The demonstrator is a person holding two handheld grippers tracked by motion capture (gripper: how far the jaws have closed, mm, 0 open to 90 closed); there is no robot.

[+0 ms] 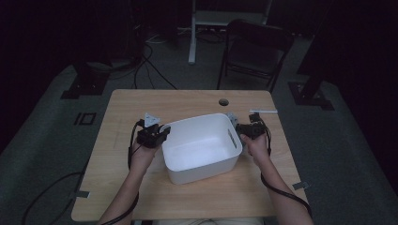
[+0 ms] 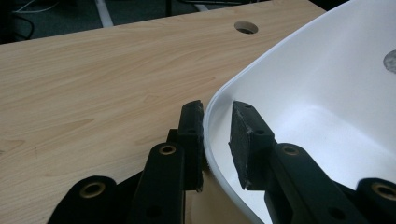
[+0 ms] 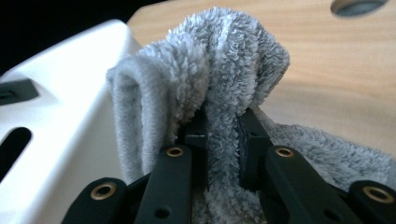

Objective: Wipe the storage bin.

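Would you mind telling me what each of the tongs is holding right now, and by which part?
The right tongs pinch a grey fluffy cloth at a bunched fold. The left tongs straddle the white tub's rim at a corner; a firm clamp cannot be told.

Bin blocks the middle
The white bin [image 1: 202,147] fills the worktop [image 1: 126,108] centre; bare wood lies open from 9 to 12 o'clock.
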